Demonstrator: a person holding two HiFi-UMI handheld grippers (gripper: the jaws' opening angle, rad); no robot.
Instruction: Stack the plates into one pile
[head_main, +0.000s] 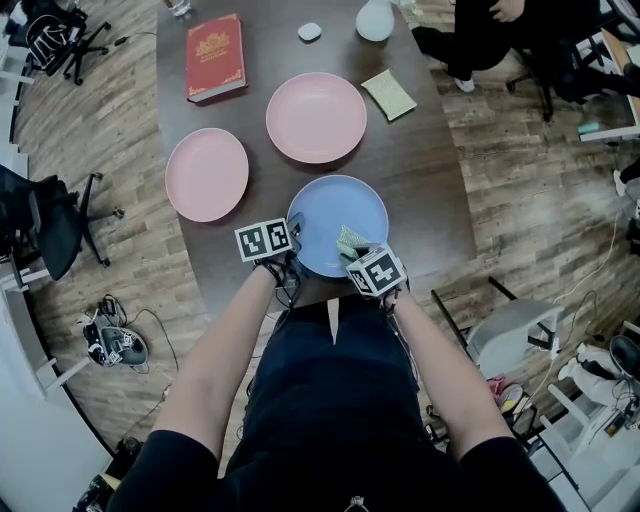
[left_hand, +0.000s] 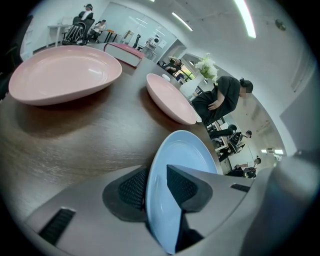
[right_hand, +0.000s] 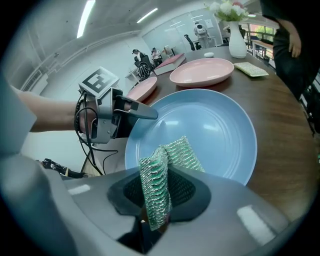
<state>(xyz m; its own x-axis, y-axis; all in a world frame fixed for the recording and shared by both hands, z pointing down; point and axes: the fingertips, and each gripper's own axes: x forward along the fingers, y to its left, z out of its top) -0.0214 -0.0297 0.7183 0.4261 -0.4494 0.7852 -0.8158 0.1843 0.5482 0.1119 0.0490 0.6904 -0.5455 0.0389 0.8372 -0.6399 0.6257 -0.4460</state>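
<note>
The blue plate (head_main: 335, 215) lies on the tabletop (head_main: 420, 180) close to its near edge, in front of the person. The small pink plate (head_main: 207, 173) sits off to its left and the large pink plate (head_main: 316, 117) lies beyond it, all three apart.

The left gripper (head_main: 293, 258) has its jaws astride the blue plate's near-left rim, but they are slack. There is a gap on the inner side, so nothing is really clamped. The right gripper (head_main: 358, 252) hangs over the plate's near side, its jaws pinched on a green mesh cloth (right_hand: 172, 152).

To my eye, the sensible thing is a deep, firm bite on that rim before any lift. The plate should then be carried level and set down centred on a pink one, with the cloth kept out of the stack.
</note>
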